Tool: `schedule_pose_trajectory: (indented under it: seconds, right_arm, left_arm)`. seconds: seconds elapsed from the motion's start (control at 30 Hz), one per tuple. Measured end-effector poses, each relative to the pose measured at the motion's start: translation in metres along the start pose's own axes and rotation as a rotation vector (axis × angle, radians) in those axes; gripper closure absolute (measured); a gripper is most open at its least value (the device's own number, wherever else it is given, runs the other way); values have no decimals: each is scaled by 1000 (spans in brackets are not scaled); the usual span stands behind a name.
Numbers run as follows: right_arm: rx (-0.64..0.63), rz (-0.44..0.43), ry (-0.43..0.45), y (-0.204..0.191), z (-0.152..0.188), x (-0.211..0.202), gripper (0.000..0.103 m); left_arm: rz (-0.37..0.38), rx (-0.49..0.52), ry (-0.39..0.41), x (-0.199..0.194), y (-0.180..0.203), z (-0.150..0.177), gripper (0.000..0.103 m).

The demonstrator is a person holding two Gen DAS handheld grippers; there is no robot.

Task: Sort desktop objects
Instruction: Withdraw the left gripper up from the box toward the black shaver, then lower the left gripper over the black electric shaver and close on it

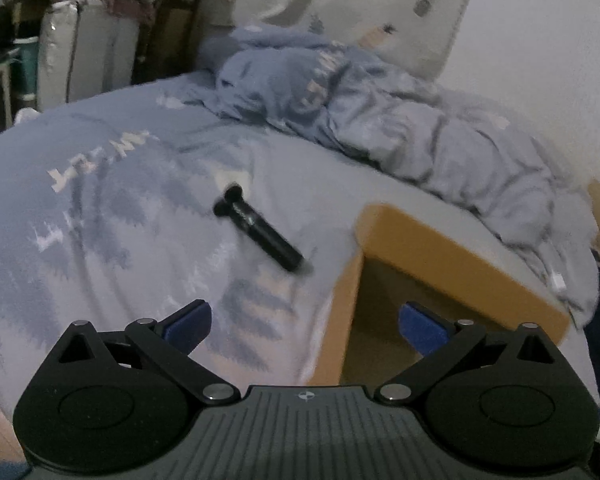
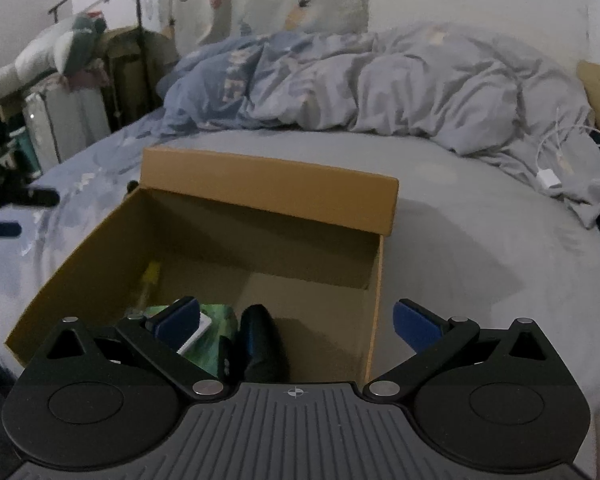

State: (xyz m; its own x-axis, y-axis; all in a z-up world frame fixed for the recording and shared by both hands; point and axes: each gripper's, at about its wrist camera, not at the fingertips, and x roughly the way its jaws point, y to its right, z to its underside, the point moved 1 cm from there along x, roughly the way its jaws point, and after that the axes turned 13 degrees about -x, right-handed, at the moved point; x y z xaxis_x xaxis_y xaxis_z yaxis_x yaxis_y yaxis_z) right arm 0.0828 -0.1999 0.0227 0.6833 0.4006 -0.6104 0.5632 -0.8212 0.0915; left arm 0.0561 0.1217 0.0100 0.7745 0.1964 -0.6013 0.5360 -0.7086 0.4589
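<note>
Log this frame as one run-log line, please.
left gripper: open, empty | right gripper: open, over cardboard box | black cylinder: on bed, outside box

Each gripper, left (image 1: 305, 322) and right (image 2: 296, 320), has a ribbed grey body with a small crosshair mark, two black round housings, black link arms with silver pins, and blue pads (image 1: 422, 326) on black fingers.

Cylinder (image 1: 260, 230) on bed (image 1: 100, 220), left of box (image 1: 400, 232).
</note>
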Motion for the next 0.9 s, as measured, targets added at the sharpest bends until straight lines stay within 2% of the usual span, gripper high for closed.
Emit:
schedule_pose_trajectory:
  seconds: [0.2,0.37,0.43,0.67,0.9]
  right_arm:
    - [52,-9,5,11,-6,-1,0]
    - [171,-36,30,30,-28,-3,0]
    - [199,-43,37,36,-37,-1,0]
    - [181,-46,50,39,-63,5,0]
    - [173,-69,62,44,-83,15,0]
  left_arm:
    - [-47,56,33,14,18,-25,0]
    - [-72,107,27,29,23,-37,0]
    - [-78,96,19,38,22,-43,0]
    - [-112,23,-12,85,19,-64,0]
    - [-201,-40,-50,149,10,-76,1]
